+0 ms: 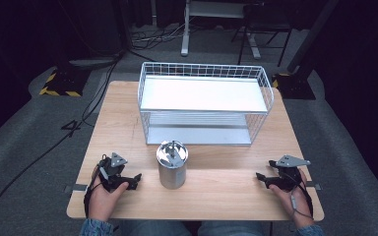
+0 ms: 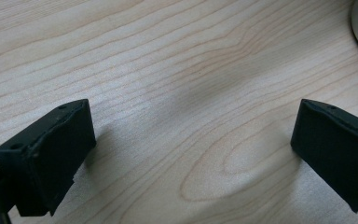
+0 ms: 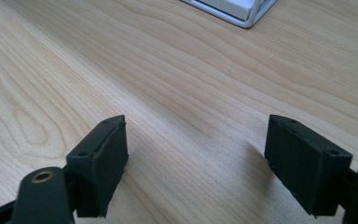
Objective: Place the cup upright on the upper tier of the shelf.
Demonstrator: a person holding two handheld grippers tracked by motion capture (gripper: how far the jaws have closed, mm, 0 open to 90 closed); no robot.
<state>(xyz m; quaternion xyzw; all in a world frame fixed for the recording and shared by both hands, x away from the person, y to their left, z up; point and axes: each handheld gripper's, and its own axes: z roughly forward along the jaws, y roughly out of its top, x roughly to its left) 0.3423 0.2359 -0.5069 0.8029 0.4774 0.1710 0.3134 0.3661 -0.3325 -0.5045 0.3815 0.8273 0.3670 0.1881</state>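
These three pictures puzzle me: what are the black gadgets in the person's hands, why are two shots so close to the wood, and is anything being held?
There is no robot here. A person sits at a wooden table holding a hand-operated gripper in each hand: the left gripper and the right gripper. The wide picture comes from a camera above the table. Each close-up comes from a small camera riding on one gripper, looking along its two black jaws, which stand apart over bare wood, holding nothing. On the table stand a shiny metal canister with its lid on, between the grippers, and behind it a white wire shelf rack.
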